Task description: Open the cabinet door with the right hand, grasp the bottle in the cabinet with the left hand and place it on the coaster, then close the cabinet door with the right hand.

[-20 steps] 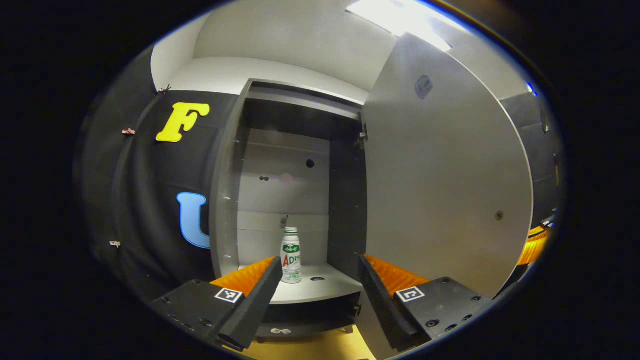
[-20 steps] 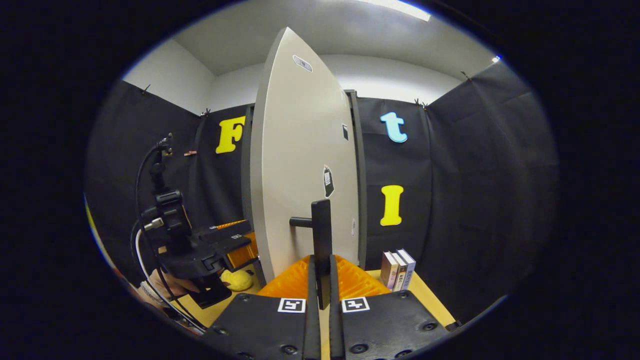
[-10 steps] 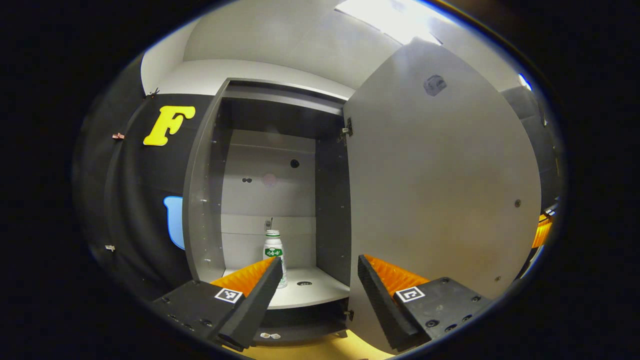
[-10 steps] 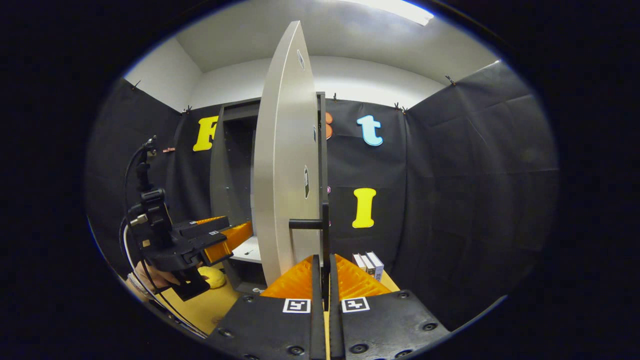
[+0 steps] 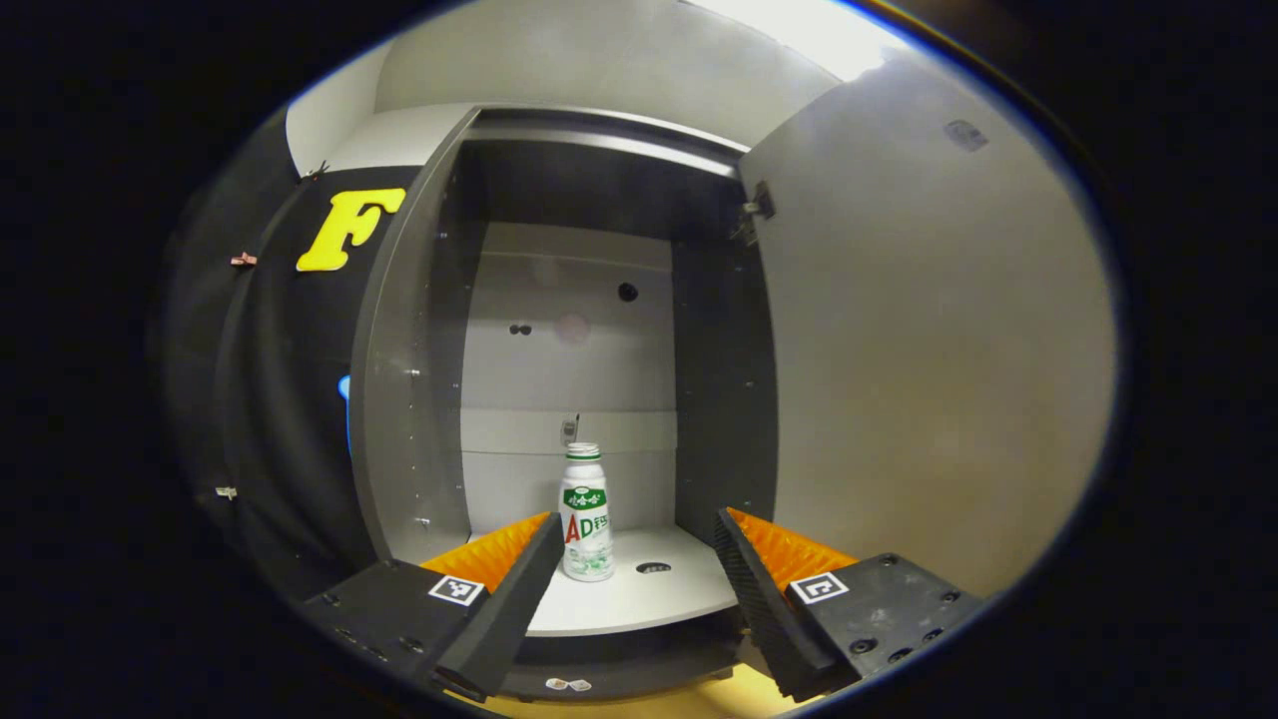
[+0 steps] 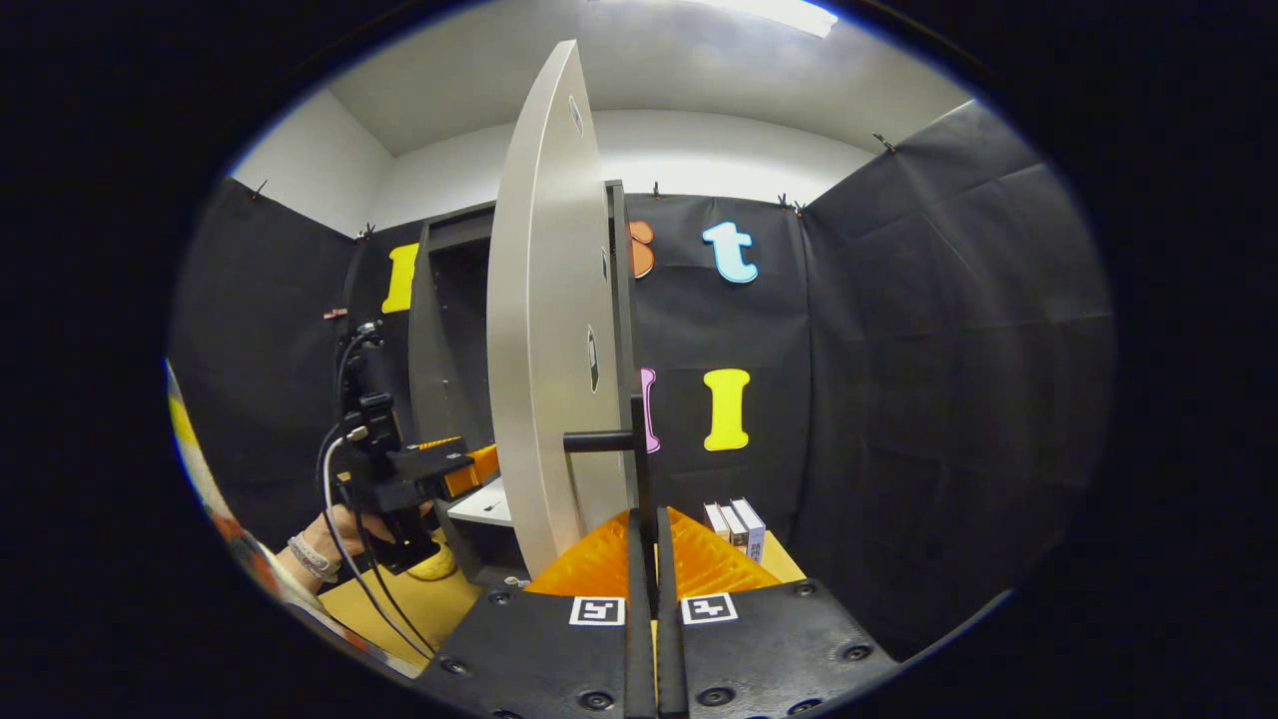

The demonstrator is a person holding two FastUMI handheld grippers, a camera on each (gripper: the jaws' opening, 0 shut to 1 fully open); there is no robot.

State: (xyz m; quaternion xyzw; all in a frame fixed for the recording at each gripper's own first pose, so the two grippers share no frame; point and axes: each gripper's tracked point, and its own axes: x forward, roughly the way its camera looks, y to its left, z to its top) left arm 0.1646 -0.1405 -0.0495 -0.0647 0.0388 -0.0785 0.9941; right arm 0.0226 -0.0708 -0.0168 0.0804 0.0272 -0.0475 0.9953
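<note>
Door (image 6: 544, 330) has swung wider, right hand-held gripper (image 6: 649, 544) still clamped on its handle (image 6: 639, 449). Left hand-held gripper (image 5: 629, 559), jaws spread and empty, has moved closer to the bottle (image 5: 586, 514) upright on the cabinet shelf (image 5: 649, 599). Opening looks done; grasp next.

The cabinet's lower shelf (image 5: 639, 599) is pale grey and carries a single white bottle (image 5: 585, 519) with a green-and-red label, standing upright near the middle — toward the shelf's left half in the left gripper view. Just right of the bottle a small dark round hole (image 5: 653, 567) marks the shelf surface. The cabinet itself rests on a yellowish wooden bench (image 6: 399, 609). In the right gripper view, a short row of upright books (image 6: 735, 525) stands on that bench right of the cabinet, and a yellow object (image 6: 436, 566) — partly hidden — lies on it left of the cabinet.
</note>
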